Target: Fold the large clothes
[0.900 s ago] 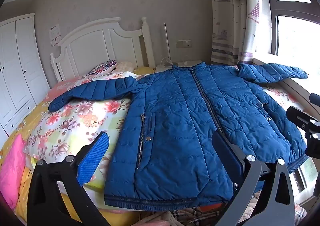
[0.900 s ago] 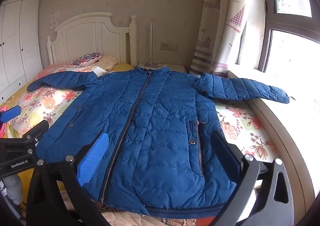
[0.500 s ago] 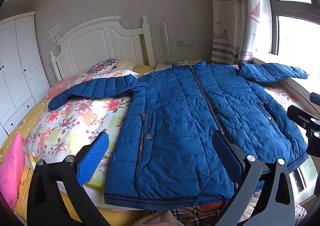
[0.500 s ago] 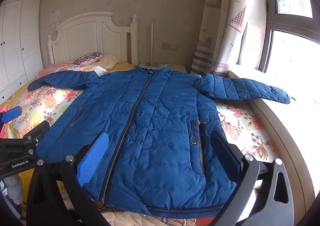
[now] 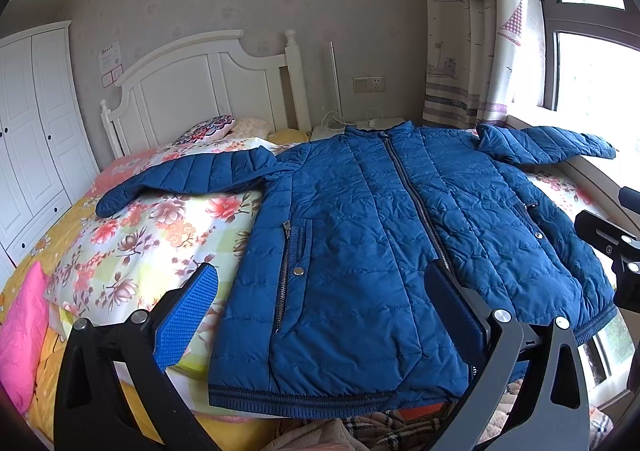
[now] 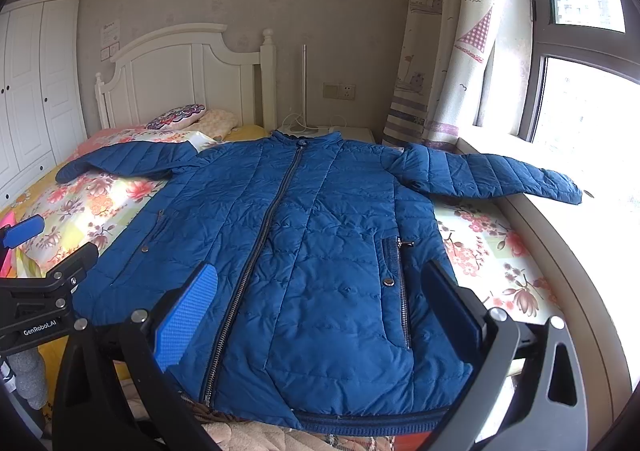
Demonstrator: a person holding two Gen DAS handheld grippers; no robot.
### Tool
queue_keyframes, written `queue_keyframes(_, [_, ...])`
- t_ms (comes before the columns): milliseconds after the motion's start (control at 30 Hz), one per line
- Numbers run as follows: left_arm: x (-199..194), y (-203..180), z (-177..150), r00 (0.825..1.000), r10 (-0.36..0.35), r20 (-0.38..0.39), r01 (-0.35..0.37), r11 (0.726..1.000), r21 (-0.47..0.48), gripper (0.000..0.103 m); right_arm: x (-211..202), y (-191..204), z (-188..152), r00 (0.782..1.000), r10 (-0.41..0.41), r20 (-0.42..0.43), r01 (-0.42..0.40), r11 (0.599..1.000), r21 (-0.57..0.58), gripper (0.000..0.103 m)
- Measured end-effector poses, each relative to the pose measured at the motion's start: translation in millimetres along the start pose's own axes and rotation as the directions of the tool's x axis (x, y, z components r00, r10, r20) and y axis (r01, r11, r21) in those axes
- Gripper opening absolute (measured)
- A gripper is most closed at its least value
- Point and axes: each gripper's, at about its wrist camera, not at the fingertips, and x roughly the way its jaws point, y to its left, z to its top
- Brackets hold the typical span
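quilted blue jacket [image 5: 360, 251] flat on floral bedspread [image 5: 160, 235]; both grippers wide open, empty.

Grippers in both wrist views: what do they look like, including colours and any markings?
Both are black angular frames with silver screws. The left gripper and right gripper each carry ribbed blue pads on their fingers. The left one's side reads "GenRobot.AI" in white.

The blue quilted jacket [image 6: 320, 251] lies flat and zipped across the bed, sleeves spread, with open air above it. Left of it the floral quilt [image 5: 152, 235] is bare and reachable. The right sleeve [image 6: 492, 179] runs onto the window ledge [image 6: 592, 291], close to the curtain [image 6: 440, 71]. The headboard [image 5: 208, 91] and pillows [image 5: 208, 127] close off the far end.
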Motion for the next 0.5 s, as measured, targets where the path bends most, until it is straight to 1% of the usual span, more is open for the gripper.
queue_keyframes(500, [1.2,2.3,-4.2,1.000,-0.004,-0.006,0.004,1.000,-0.007,0.099,3.7,3.0,-2.6,1.000,0.008,-0.009,-0.008,1.000,0.002,0.101])
